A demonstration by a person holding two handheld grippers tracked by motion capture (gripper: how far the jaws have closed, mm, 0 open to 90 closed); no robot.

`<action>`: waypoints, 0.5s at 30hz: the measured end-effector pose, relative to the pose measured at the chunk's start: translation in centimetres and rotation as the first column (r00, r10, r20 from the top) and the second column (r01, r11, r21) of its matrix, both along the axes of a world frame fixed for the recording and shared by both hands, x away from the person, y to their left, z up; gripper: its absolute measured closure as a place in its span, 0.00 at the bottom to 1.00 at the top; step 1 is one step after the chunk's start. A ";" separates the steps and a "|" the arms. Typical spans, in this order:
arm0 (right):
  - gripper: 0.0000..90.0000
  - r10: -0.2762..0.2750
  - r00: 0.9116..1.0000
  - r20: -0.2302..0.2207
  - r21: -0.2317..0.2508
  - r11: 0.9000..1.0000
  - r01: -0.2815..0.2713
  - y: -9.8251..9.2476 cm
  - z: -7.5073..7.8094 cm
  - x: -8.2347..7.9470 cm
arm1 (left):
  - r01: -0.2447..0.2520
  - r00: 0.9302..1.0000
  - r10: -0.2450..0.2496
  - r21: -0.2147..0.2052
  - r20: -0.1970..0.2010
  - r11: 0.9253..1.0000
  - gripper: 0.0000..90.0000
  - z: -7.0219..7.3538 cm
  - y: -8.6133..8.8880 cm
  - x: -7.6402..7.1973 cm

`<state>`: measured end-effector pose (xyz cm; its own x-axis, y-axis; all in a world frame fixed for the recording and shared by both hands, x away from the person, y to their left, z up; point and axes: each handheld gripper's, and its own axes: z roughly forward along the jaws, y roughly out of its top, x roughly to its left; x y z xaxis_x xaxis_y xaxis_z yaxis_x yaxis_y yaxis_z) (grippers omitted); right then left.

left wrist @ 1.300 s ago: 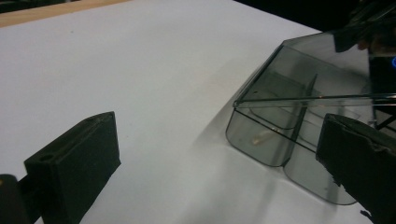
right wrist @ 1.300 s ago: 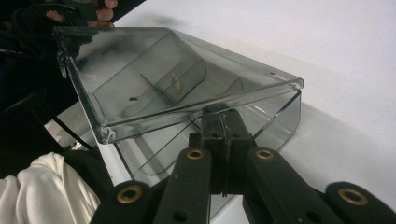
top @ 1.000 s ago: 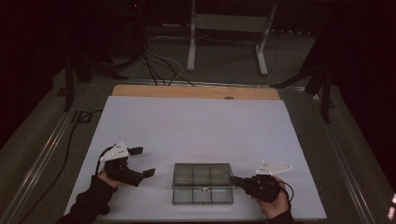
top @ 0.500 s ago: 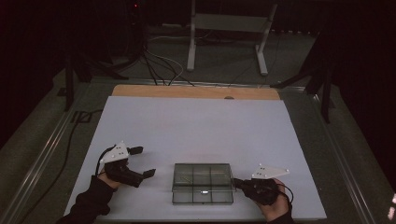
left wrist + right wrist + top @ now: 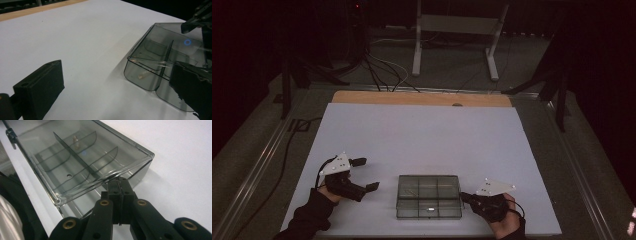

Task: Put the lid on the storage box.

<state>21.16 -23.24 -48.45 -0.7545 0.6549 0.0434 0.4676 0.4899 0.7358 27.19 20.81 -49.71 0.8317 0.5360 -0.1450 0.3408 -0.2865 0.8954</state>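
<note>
Compartment box (image 5: 429, 196), smoky clear plastic with dividers, lies flat on the white bench (image 5: 422, 135) near its front edge, midway between both hands. Right claw (image 5: 465, 197) sits at the box's 3 o'clock side, jaws shut tight together, tips tucked just under the lid's lip (image 5: 117, 178); nothing gripped. Left claw (image 5: 366, 174) waits at 9 o'clock, jaws wide apart, holding nothing, clear of the box. Step in hand looks like prying the lid open. Next move likely calls for a gentle upward lift, left claw steadying the base.
</note>
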 end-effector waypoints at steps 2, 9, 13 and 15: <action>1.00 0.003 1.000 0.017 -0.029 1.000 -0.003 0.3 0.0 -0.1 | 0.001 1.000 -0.001 0.001 -0.005 1.000 0.01 0.0 0.0 0.0; 1.00 -0.006 0.999 0.051 -0.141 0.990 0.013 0.9 -0.3 -0.3 | 0.004 1.000 -0.004 0.002 -0.007 1.000 0.01 0.0 0.0 0.1; 1.00 -0.049 0.997 0.059 -0.174 0.983 0.058 0.9 -0.4 0.0 | 0.006 1.000 -0.006 -0.002 -0.006 1.000 0.01 0.0 0.0 0.0; 1.00 -0.068 0.996 0.051 -0.148 0.986 0.075 0.5 -0.3 0.2 | 0.006 1.000 -0.006 -0.006 -0.008 1.000 0.01 0.0 0.0 0.1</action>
